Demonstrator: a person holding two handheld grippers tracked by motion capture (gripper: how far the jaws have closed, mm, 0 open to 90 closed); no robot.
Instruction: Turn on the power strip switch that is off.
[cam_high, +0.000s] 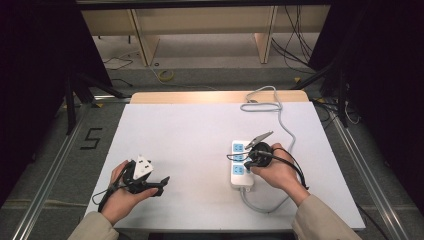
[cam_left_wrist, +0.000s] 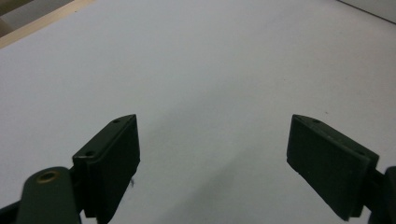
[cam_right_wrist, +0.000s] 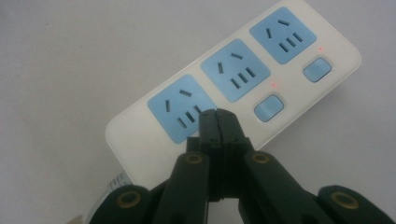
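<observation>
pressed together, the right claw (cam_right_wrist: 218, 116) hovers over the white power strip (cam_right_wrist: 299, 51) at its nearest blue socket (cam_right_wrist: 180, 107). that strip lies right of the table's (cam_high: 190, 135) middle. well apart at the left, the left claw (cam_left_wrist: 212, 163) gapes wide over bare surface.

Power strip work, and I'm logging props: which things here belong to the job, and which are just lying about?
In the job:
- power strip on the white table
- right gripper, shut, over the strip's switches
- left gripper, open

Lying about:
- floor cables
</observation>
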